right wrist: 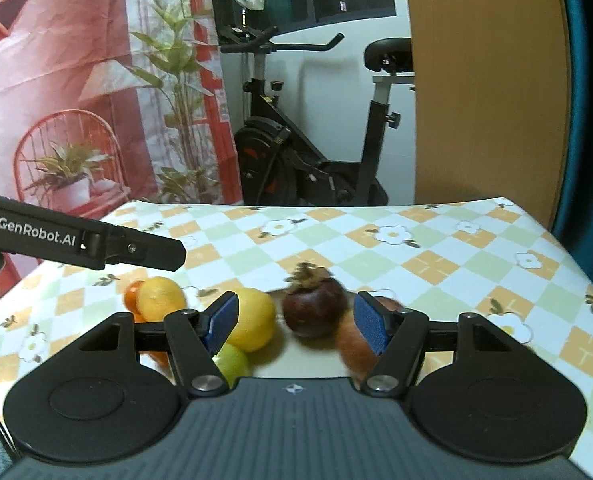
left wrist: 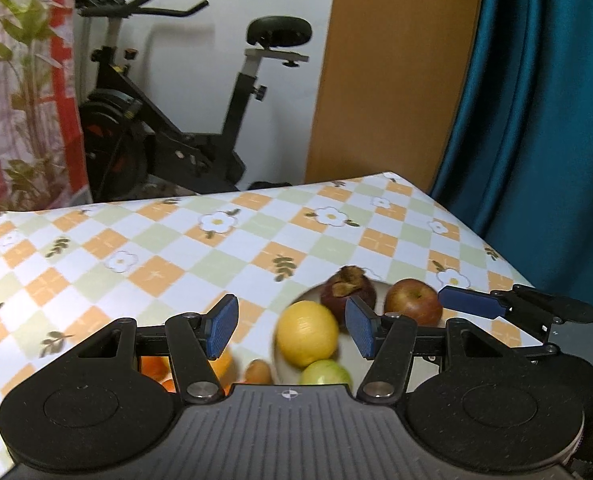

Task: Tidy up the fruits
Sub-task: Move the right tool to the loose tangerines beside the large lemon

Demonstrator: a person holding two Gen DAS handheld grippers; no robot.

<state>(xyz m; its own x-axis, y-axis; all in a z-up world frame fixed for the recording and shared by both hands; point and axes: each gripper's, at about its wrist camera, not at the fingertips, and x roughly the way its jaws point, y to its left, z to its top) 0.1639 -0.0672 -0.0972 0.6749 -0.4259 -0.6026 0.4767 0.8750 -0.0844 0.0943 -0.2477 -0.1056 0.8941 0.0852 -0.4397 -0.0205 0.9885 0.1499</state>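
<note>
**Helper:** What are you holding?

**Me:** Nothing. My left gripper [left wrist: 292,326] and right gripper [right wrist: 296,326] are both hanging half open and empty above the plate [left wrist: 380,290].

**Helper:** And the fruit?

**Me:** Left of the plate, 2 oranges [right wrist: 158,300] are lying loose. On it: lemon [left wrist: 307,334], mangosteen [left wrist: 348,292], apple [left wrist: 412,300]. I'm judging the oranges come next.
</note>
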